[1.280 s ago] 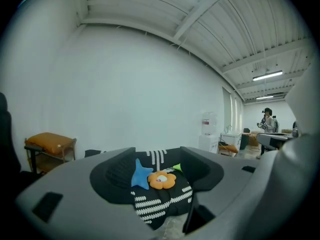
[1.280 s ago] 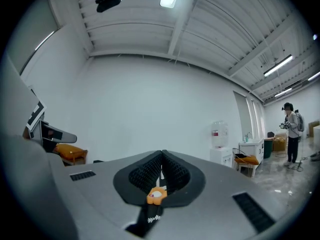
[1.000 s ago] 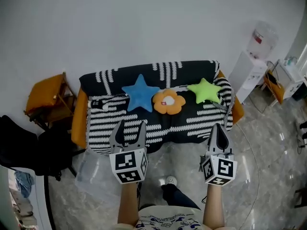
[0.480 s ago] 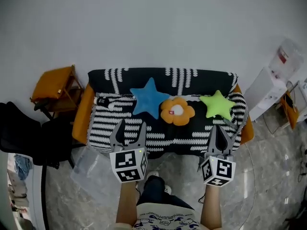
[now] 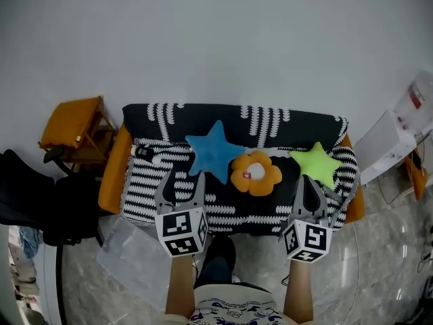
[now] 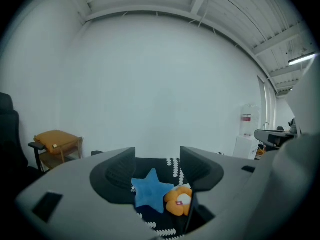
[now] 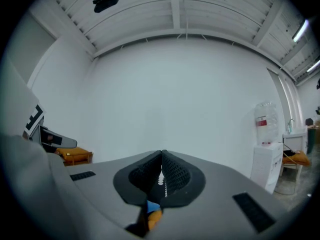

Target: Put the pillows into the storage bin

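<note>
Head view is showing all three pillows lying on the sofa's black-and-white knit throw (image 5: 162, 181): blue star pillow (image 5: 215, 151), orange flower pillow (image 5: 256, 172) just beside it, green star pillow (image 5: 316, 163) further right; all plush, rounded edges. Only that view is showing the green star and the clear plastic storage bin (image 5: 128, 259), which is sitting on the marbled floor by the sofa's left front corner, apart from the pillows. Left gripper (image 5: 184, 181) is pointing toward the sofa; fingers (image 6: 117, 171) are standing released, wide apart, gripping nothing; its own view is framing the blue star and the flower in the gap, well beyond. Right gripper (image 5: 308, 185) is clenched; ribbed pads (image 7: 175, 174) are meeting at the tips, nothing between; its view is catching only slivers of blue and orange below, plus a white water dispenser (image 7: 265, 149) at right. Wooden chair with an orange cushion (image 5: 71, 124) is standing left of the sofa.
</note>
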Available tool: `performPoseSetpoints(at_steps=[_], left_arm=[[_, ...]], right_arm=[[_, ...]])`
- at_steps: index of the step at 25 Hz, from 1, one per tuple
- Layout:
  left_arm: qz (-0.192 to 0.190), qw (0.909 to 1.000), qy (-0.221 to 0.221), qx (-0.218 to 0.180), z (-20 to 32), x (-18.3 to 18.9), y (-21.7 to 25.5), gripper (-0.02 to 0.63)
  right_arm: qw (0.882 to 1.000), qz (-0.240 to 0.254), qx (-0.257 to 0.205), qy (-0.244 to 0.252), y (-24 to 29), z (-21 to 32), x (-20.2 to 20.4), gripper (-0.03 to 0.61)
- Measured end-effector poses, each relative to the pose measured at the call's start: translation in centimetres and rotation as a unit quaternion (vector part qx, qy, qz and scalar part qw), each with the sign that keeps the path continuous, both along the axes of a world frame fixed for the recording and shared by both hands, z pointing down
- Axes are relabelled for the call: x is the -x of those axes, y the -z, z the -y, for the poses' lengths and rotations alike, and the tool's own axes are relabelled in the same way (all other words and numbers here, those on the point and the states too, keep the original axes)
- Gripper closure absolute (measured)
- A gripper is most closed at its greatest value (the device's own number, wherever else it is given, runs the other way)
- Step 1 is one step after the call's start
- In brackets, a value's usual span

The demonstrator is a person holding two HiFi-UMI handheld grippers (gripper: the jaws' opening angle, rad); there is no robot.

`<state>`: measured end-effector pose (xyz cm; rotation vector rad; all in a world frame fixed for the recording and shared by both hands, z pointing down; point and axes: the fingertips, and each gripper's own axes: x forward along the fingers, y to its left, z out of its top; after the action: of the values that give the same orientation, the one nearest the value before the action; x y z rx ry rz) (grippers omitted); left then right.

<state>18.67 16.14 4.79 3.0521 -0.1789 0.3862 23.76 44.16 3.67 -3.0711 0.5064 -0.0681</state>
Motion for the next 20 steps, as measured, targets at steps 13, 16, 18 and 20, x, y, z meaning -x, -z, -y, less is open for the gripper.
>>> performPoseSetpoints(at_steps=[13, 16, 18, 20], left_arm=[[0.034, 0.9994, -0.003, 0.003, 8.9, -18.7, -2.1, 0.345], [0.051, 0.9987, -0.004, 0.006, 10.1, -21.5, -3.7, 0.345], [0.061, 0.9981, -0.005, 0.008, 10.6, -23.0, -4.8, 0.345], [0.068, 0.9976, -0.007, 0.011, 11.1, -24.4, -5.8, 0.345]], right_arm=[[1.0, 0.022, 0.01, 0.003, -1.2, 9.5, -18.8, 0.566], [0.999, 0.037, 0.018, 0.006, -2.8, 10.8, -21.6, 0.566], [0.999, 0.048, 0.023, 0.006, -3.9, 11.4, -23.1, 0.566], [0.998, 0.059, 0.028, 0.007, -5.1, 12.0, -24.4, 0.566]])
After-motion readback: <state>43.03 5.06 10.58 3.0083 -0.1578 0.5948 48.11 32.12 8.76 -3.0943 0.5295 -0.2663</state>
